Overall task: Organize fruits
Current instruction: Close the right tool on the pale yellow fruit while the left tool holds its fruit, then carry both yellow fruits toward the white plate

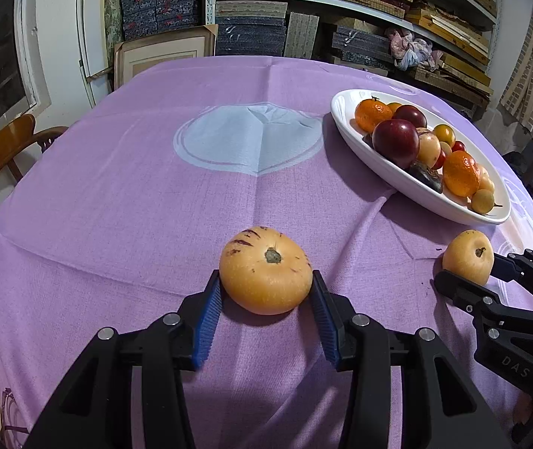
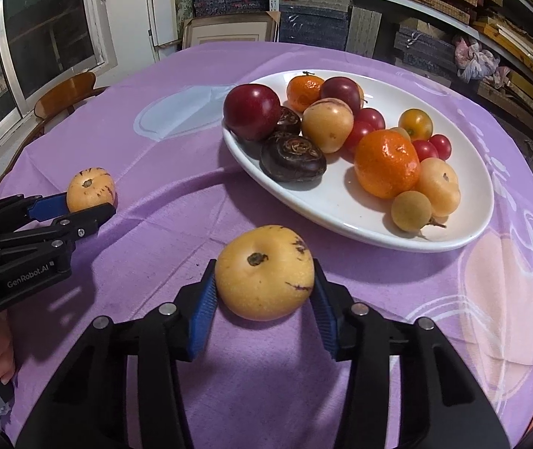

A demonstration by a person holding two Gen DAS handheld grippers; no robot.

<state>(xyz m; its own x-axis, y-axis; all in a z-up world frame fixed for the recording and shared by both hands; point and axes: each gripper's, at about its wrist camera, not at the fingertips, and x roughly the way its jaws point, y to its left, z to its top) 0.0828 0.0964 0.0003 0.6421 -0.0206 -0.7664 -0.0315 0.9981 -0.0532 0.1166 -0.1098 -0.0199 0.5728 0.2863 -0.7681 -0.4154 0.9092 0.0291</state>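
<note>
the left gripper (image 1: 266, 292) has its two blue-padded fingers (image 1: 206, 321) on both sides of a yellow fruit with purple streaks (image 1: 265, 270). the pads touch its flanks, so the fruit is held between them, and it rests on the purple cloth (image 1: 135, 194) of the desk. the stem scar of this fruit points up, toward the camera.

the right gripper (image 2: 264, 292) does the same with a second yellow fruit (image 2: 264, 272): its fingers (image 2: 202, 314) press against the left and right side of it, and the fruit sits on the cloth just in front of the finger roots.

beyond the right fingers, a little to the right, lies a white oval plate (image 2: 341, 209). in it are mandarins (image 2: 386, 164), dark red plums (image 2: 252, 111), small red tomatoes (image 2: 370, 118), dark brown fruits (image 2: 293, 158) and more yellow fruits (image 2: 327, 124). from the left fingers the plate (image 1: 408, 183) is far ahead and to the right, well apart from the held fruit.
</note>
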